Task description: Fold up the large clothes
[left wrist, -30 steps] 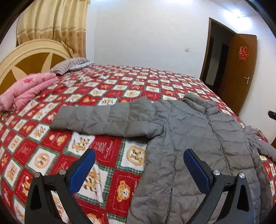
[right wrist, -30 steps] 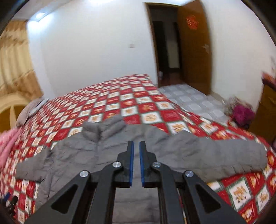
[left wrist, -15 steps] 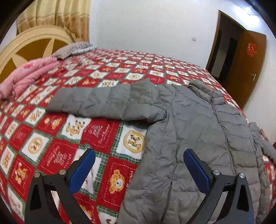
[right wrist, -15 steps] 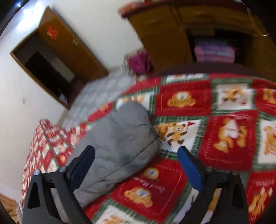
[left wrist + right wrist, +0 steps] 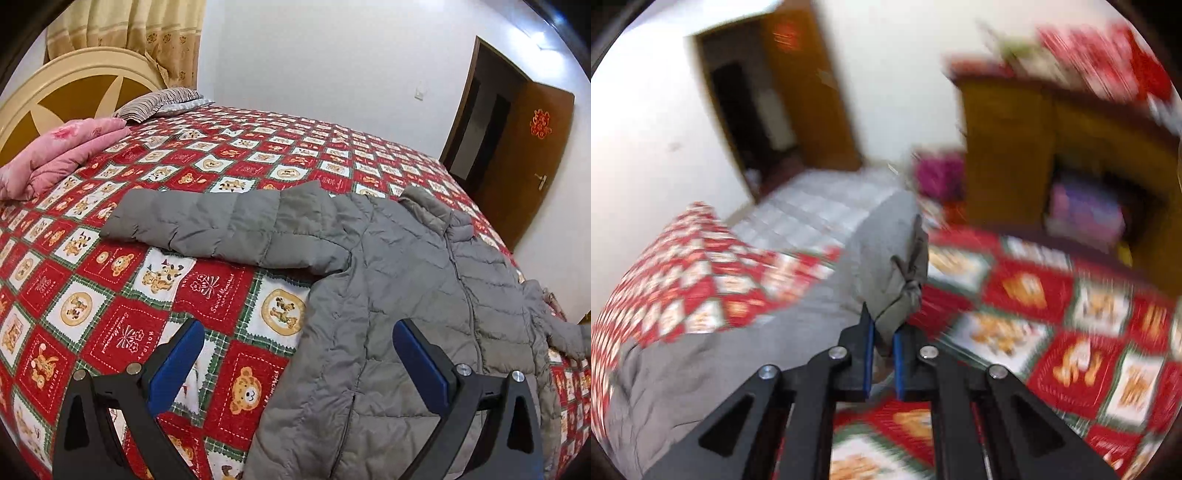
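The bedspread point(image 5: 122, 332) reads "HOLIDAY" and "Sweet Memories" on its red squares. A grey jacket point(image 5: 406, 280) lies flat on it, one sleeve out towards 9 o'clock. The left gripper point(image 5: 297, 354) gapes empty above the hem; the right gripper point(image 5: 882, 345) has just closed on the other sleeve's cuff point(image 5: 901, 295)

Grey puffer jacket point(image 5: 399, 295) lies flat on the red teddy-bear bedspread point(image 5: 122, 295), one sleeve stretched toward 9 o'clock. The left gripper point(image 5: 297, 362) hovers at 6 with its blue pads wide apart, gripping nothing. Pink blanket point(image 5: 55, 155) at 10, open door point(image 5: 517, 155) at 2.
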### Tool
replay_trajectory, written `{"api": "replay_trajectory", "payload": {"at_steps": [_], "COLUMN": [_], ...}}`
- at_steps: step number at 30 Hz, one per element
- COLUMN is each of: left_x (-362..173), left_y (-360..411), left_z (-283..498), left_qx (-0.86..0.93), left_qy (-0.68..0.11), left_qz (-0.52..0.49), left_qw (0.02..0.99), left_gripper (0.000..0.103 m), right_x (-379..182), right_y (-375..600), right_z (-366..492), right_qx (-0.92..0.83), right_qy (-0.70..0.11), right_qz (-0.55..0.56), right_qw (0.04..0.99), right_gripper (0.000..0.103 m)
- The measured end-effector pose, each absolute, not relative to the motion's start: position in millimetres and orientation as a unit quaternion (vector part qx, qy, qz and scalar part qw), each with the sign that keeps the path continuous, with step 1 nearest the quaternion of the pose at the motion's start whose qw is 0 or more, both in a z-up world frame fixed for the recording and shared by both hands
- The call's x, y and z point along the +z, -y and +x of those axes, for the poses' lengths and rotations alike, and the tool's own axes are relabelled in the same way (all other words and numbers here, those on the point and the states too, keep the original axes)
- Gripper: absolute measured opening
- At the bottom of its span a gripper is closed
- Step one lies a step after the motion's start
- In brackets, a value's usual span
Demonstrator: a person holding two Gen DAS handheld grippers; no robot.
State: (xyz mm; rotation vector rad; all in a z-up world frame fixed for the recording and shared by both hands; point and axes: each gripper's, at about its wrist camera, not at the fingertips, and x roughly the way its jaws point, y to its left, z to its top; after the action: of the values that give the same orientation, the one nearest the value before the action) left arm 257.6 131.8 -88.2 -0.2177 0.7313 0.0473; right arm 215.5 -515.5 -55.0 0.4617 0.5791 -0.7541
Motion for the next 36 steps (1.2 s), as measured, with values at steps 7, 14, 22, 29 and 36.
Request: {"api": "replay_trajectory", "payload": {"at_steps": [7, 14, 22, 29, 36], "left_x": [-85, -81, -89, -101, -106], "left_y": [-151, -176, -192, -203, -202], "left_z": [244, 232, 231, 235, 242], "left_qx": [0.021, 0.041, 0.046, 0.053, 0.052], "left_qy": [-0.34, -0.318, -0.312, -0.324, -0.334], "left_qz": [-0.123, -0.113, -0.098, -0.085, -0.084], "left_qw": [0.932, 0.94, 0.944, 0.941, 0.937], "left_gripper": [0.102, 0.102, 0.102, 0.102, 0.102], "right_x": [38, 34, -48, -111, -106], "right_y": [375, 220, 72, -3, 16], "right_z": [265, 317, 366, 394, 387], "right_qx": [-0.223, -0.072, 0.037, 0.074, 0.165], "right_qy": [-0.239, -0.259, -0.319, -0.375, -0.389], "right_qz": [0.106, 0.052, 0.002, -0.012, 0.089], "right_qw": [0.939, 0.962, 0.947, 0.924, 0.902], "right_gripper": [0.011, 0.011, 0.011, 0.016, 0.07]}}
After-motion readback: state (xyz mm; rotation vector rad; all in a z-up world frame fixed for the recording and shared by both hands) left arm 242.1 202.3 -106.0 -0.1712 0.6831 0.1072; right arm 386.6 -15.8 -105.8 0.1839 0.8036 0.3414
